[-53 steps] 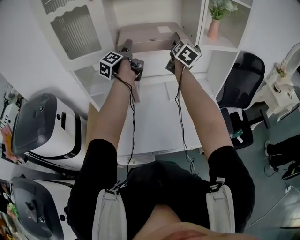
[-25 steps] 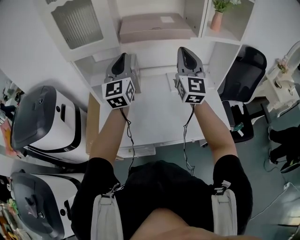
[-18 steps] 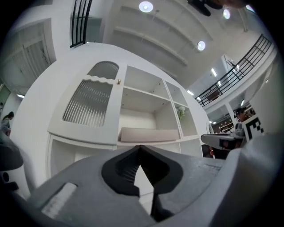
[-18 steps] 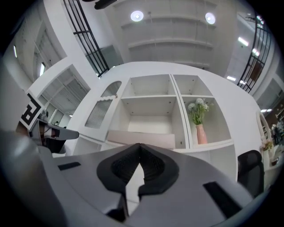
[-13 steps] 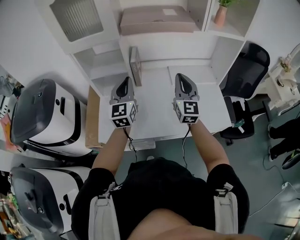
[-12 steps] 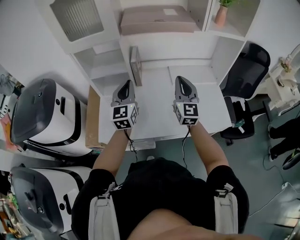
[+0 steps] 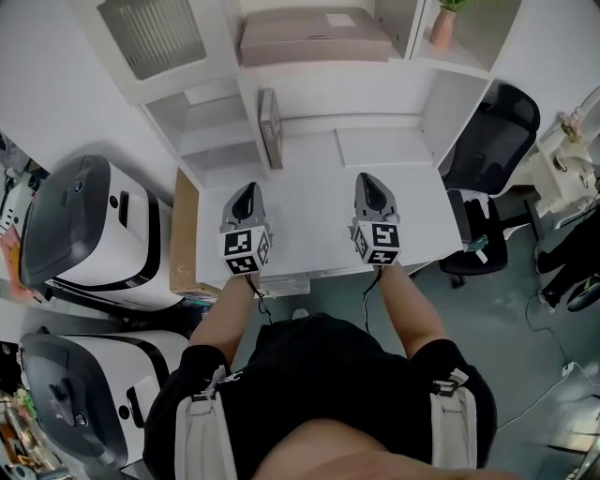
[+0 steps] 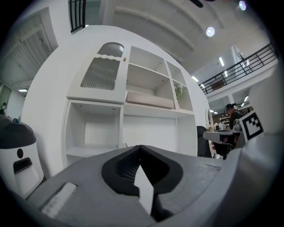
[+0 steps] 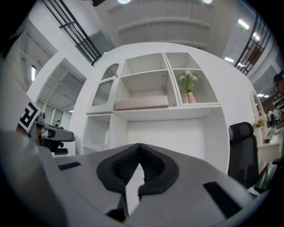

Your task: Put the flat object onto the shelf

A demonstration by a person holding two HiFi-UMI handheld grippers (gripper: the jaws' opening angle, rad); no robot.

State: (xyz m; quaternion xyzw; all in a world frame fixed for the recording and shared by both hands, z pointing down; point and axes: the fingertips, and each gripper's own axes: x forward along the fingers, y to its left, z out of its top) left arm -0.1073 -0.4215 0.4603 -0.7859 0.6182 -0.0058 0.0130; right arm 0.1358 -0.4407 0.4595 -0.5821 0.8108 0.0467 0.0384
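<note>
The flat object, a pinkish-beige box (image 7: 314, 37), lies on the middle shelf of the white cabinet, also seen in the left gripper view (image 8: 148, 99) and the right gripper view (image 9: 141, 103). Neither gripper touches it. My left gripper (image 7: 247, 190) hangs over the white desk (image 7: 309, 225) near its front, jaws shut and empty (image 8: 140, 148). My right gripper (image 7: 372, 181) is level with it to the right, also shut with nothing between its pads (image 9: 140, 146). Both point at the cabinet.
A thin flat item (image 7: 271, 128) stands upright against the cabinet divider at the desk's back. A pink vase with a plant (image 7: 441, 26) sits in the right shelf bay. A black chair (image 7: 487, 141) stands right of the desk, white machines (image 7: 84, 234) to the left.
Both grippers have drawn back from the shelf and come down toward the desk's front edge. The flat box stays on the shelf where they left it.
</note>
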